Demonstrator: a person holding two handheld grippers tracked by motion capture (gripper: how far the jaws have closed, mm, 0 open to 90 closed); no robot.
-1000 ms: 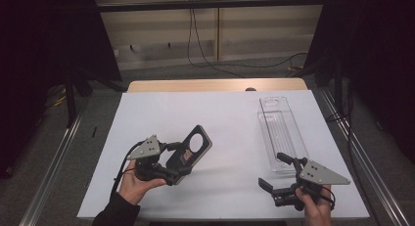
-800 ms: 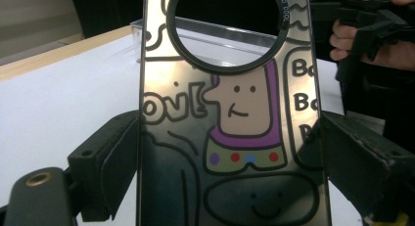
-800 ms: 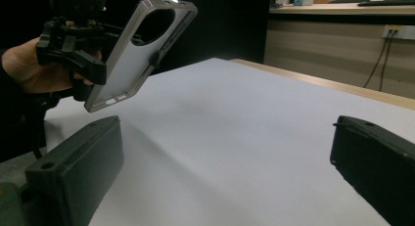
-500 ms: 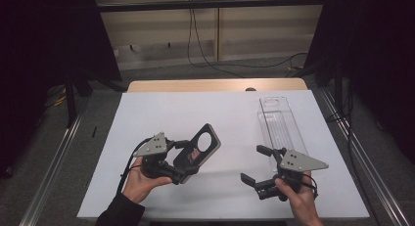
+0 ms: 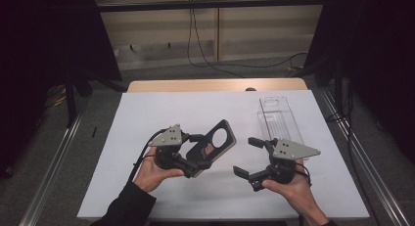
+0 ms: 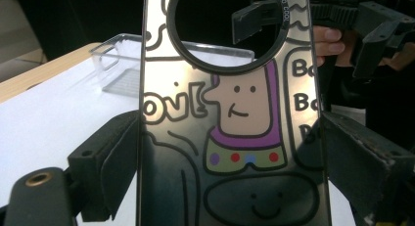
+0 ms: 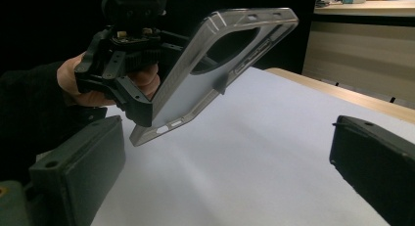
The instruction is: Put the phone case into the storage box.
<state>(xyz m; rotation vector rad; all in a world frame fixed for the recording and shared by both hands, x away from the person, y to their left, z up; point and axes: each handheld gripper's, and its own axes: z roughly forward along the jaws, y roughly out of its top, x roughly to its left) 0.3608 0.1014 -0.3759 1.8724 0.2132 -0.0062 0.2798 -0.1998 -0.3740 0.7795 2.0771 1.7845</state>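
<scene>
A dark, glossy phone case (image 5: 215, 144) with a round camera hole and cartoon print is held above the table in my left gripper (image 5: 193, 155), which is shut on its long edges. In the left gripper view the case (image 6: 235, 113) stands upright with a pad against each side. In the right gripper view the case (image 7: 215, 64) tilts up to the right, with the left gripper (image 7: 122, 59) clamped on its lower end. My right gripper (image 5: 247, 156) is open and empty, a short way right of the case and pointing toward it; its jaws stand wide apart.
A clear plastic box (image 5: 276, 119) lies on the white table sheet (image 5: 161, 113) at the back right, behind the right gripper. A wooden table edge (image 5: 195, 85) runs along the far side. Metal rails flank the table.
Both hands have risen and come toward the middle. The left gripper carried the case rightward; the right gripper moved left and now faces the case.
</scene>
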